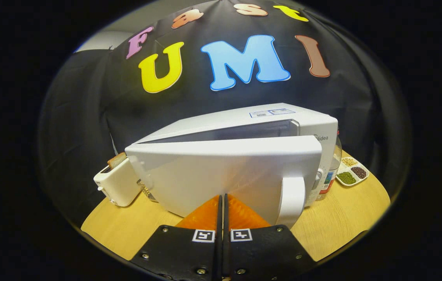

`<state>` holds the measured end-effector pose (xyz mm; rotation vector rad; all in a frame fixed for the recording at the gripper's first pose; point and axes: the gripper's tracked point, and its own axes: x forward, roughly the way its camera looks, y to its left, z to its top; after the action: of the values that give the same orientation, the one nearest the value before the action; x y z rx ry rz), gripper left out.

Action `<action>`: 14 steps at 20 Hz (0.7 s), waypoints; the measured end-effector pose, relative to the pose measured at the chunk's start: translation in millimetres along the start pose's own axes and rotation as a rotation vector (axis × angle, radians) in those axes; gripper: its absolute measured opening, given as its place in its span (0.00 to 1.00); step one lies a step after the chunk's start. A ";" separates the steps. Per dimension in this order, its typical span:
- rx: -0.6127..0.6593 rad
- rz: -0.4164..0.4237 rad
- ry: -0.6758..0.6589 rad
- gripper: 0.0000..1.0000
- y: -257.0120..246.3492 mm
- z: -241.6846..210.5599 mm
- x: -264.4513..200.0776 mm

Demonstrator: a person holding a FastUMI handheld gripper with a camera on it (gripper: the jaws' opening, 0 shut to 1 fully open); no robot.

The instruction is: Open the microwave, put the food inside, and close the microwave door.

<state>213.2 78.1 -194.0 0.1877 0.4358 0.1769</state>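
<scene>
A white microwave [244,125] stands on the round wooden table [338,230]. Its door [221,171] is swung partly out toward me, hinged at the left, with a dark gap to the cavity showing along its top. The door's white handle [293,201] hangs at its right end. My gripper [222,201] is shut, fingers pressed together with nothing between them, and the tips rest against or just short of the door's outer face near its lower middle. What is inside the cavity is hidden.
A white toaster [116,182] with a slice of bread in it stands left of the microwave. A bottle [332,171] stands at the microwave's right side, and beyond it lies a white divided dish [352,171] of beans and grains.
</scene>
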 end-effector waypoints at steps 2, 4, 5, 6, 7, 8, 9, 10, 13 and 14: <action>-0.004 -0.002 0.003 0.00 -2.9 3.9 7.3; -0.009 -0.006 0.001 0.00 -5.8 8.1 14.3; -0.008 -0.008 0.000 0.00 -6.3 9.8 17.5; -0.006 -0.012 -0.002 0.01 -7.5 12.0 20.7; -0.003 -0.014 -0.003 0.01 -8.5 14.0 24.0; 0.000 -0.016 -0.004 0.01 -9.1 16.1 27.0; 0.002 -0.020 -0.004 0.01 -10.5 17.0 30.9; 0.009 -0.026 0.000 0.01 -12.1 19.2 34.5; -0.001 -0.037 -0.009 0.01 -13.8 22.5 37.6; -0.023 -0.062 -0.017 0.00 -19.1 26.1 43.5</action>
<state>265.8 65.1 -192.4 0.1527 0.4219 0.1194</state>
